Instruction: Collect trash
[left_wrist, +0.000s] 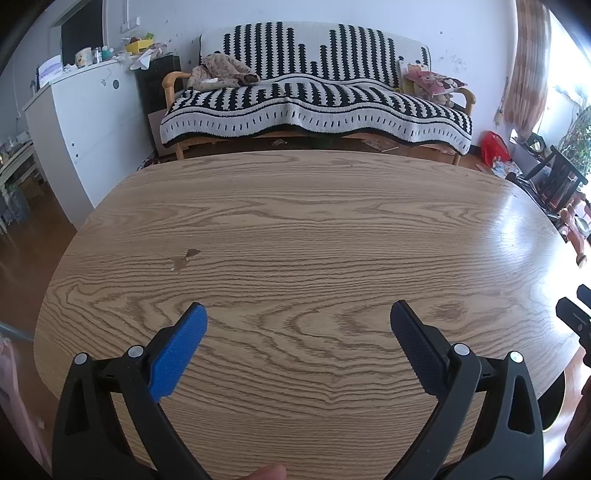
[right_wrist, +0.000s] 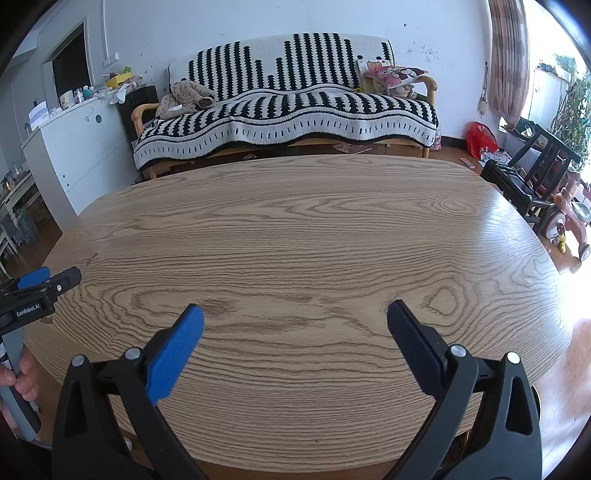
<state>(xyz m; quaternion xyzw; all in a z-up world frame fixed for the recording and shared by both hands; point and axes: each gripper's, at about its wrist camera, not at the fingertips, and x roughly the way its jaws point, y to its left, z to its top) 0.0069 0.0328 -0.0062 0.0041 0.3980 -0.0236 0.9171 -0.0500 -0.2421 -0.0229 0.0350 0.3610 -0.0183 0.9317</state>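
Note:
My left gripper (left_wrist: 298, 314) is open over the near part of a wood-grain table (left_wrist: 314, 221), nothing between its blue and black pads. A small brown scrap with a pale fleck beside it (left_wrist: 186, 257) lies on the table, ahead and to the left of that gripper. My right gripper (right_wrist: 295, 314) is also open above the same table (right_wrist: 295, 229), holding nothing. In the right wrist view the left gripper (right_wrist: 40, 286) shows at the left edge, held by a hand (right_wrist: 20, 376). The right gripper's tip (left_wrist: 574, 314) shows at the right edge of the left wrist view.
Beyond the table stands a sofa (left_wrist: 317, 99) under a black-and-white throw. A white cabinet (left_wrist: 88, 122) with clutter on top is at the left. A red bag (right_wrist: 480, 138), dark chairs (right_wrist: 546, 162) and a toy ride-on (right_wrist: 570, 218) crowd the floor at the right.

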